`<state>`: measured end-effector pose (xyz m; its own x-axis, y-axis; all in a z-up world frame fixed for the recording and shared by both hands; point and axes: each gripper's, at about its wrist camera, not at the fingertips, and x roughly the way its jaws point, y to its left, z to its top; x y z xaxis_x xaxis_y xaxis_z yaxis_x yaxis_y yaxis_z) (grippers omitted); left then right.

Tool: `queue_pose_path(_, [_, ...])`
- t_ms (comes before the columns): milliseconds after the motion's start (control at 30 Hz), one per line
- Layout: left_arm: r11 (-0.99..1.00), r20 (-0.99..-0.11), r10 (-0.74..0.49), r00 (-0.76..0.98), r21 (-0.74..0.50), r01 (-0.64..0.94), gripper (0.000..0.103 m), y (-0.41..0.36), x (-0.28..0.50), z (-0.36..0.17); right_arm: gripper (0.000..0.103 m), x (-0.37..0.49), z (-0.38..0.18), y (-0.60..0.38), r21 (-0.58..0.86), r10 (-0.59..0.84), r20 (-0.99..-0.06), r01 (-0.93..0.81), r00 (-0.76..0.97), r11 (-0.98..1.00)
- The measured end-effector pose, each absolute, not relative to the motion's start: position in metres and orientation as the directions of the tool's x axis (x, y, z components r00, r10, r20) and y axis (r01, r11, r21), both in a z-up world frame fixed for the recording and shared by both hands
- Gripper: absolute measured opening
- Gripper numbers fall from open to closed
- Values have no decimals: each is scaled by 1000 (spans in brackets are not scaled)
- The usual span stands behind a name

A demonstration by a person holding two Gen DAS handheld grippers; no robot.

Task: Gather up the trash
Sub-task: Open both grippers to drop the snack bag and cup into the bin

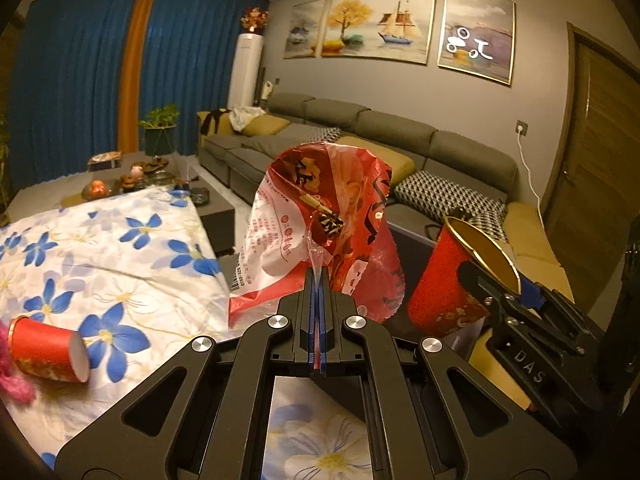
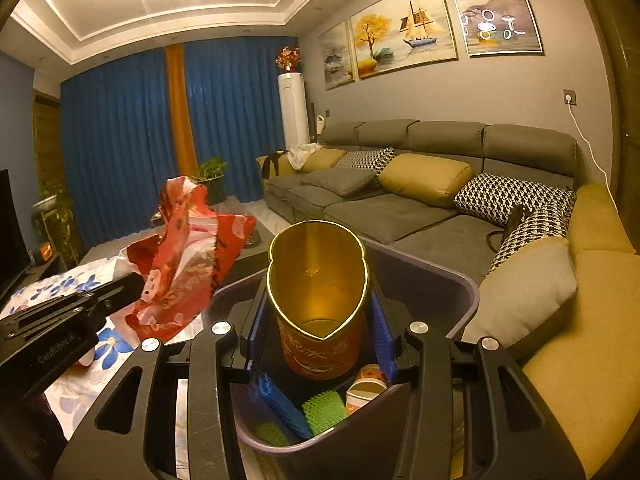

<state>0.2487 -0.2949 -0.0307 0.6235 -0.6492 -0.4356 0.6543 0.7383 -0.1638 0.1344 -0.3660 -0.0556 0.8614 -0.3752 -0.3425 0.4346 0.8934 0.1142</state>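
My left gripper (image 1: 320, 280) is shut on a crumpled red and white plastic wrapper (image 1: 320, 208), which stands up from the fingertips. In the right wrist view the wrapper (image 2: 188, 264) hangs left of the bin. My right gripper (image 2: 318, 308) is shut on a red paper cup (image 2: 320, 280) with a gold inside, its rim squeezed out of round. The cup hangs over a dark bin (image 2: 460, 284) that holds foam nets and another cup. In the left wrist view the held cup (image 1: 444, 280) and right gripper (image 1: 504, 284) are at the right. A second red cup (image 1: 48, 352) lies on its side on the floral cloth (image 1: 120, 260).
A grey sofa (image 2: 400, 208) with yellow and patterned cushions runs behind and to the right of the bin. A low table (image 1: 132, 176) with small items and a plant stands beyond the floral cloth. A pink fuzzy thing (image 1: 12, 380) lies beside the fallen cup.
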Motion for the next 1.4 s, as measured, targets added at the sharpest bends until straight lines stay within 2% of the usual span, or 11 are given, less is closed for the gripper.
queue_pose_path(767, [671, -510, -701, 499, -234, 703, 0, -340, 271, -69, 46, 142, -68, -383, 132, -379, -383, 456, 842, 880])
queue_pose_path(1233, [641, -504, -730, 462, -270, 718, 1, -344, 275, -73, 48, 148, -74, -388, 137, -374, -402, 459, 836, 878])
queue_pose_path(1333, [642, -505, -729, 462, -269, 718, 7, -343, 276, -73, 49, 149, -74, -389, 136, -371, -403, 456, 837, 879])
queue_pose_path(1400, [646, -504, -727, 466, -273, 713, 25, -342, 276, -74, 50, 149, -75, -389, 138, -369, -405, 455, 836, 880])
